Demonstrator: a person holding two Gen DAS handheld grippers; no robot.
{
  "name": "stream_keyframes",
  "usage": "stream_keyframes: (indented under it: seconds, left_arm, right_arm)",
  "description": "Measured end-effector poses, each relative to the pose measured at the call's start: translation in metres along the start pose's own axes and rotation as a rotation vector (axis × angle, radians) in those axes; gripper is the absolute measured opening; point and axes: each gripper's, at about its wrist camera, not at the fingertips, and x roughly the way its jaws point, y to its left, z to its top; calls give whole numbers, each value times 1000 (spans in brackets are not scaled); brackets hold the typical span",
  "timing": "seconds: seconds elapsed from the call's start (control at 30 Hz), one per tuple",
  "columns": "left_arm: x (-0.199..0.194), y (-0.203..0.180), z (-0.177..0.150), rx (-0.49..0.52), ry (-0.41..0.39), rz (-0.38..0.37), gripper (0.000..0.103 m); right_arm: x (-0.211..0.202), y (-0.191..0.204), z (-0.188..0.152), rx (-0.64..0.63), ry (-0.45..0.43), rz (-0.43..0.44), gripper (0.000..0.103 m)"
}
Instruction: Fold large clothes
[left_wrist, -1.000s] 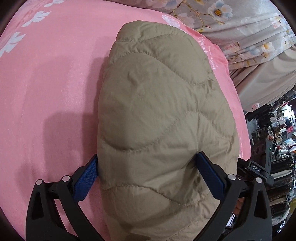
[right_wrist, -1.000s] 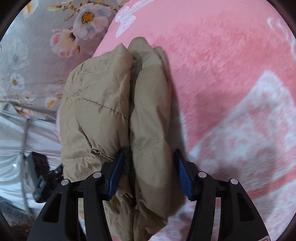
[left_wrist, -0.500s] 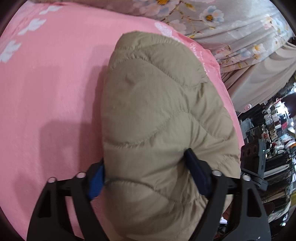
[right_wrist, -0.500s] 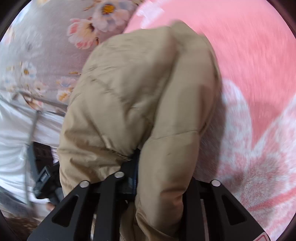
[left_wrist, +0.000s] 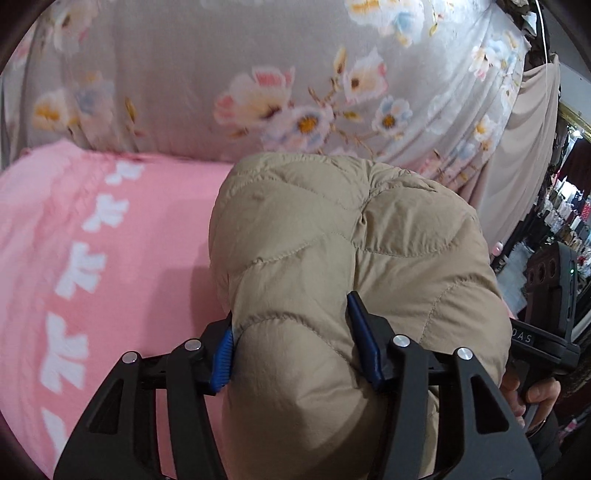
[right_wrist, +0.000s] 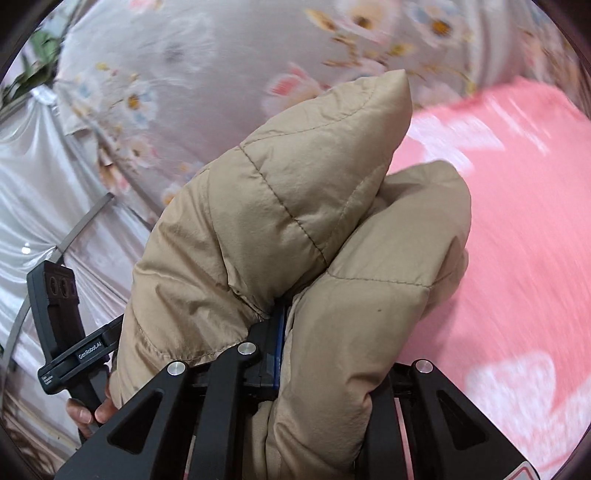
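A beige quilted puffer jacket (left_wrist: 332, 240), folded into a thick bundle, is lifted over the pink blanket (left_wrist: 92, 240). My left gripper (left_wrist: 290, 314) squeezes one end of the bundle between its blue pads, and its jaws are still closing on the padding. In the right wrist view the same jacket (right_wrist: 295, 184) bulges up in two puffy lobes. My right gripper (right_wrist: 328, 332) pinches the lower lobe, its jaws still closing; one pad is hidden behind the fabric.
The pink blanket (right_wrist: 517, 221) with white flower prints covers the bed. Grey floral fabric (left_wrist: 258, 74) rises behind it. A cluttered shelf area (left_wrist: 565, 206) lies far right. A hand (right_wrist: 88, 410) holds the other gripper's handle at the lower left.
Both grippers have closed on the jacket and risen with it, lifting the bundle off the blanket. Both views have tilted up, so the floral fabric now fills the top.
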Motion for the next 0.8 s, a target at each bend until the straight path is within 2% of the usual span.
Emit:
stream_keyframes:
  seconds: [0.2,0.43,0.63,0.8]
  left_arm:
    - [-13,47,34,28,-88,113,53]
    - [3,106,45,-7,-125,177,50]
    - [40,151,34,-65,-119,187,50]
    - [72,179,4,-118,-64,208,50]
  right_arm:
    - [50,50,40,-70,-12,45,16]
    - [121,72,53,-114,29,56,16]
    - [178,67,48,-132,68,31,16]
    - [218,39,21,-94,164,-9,16]
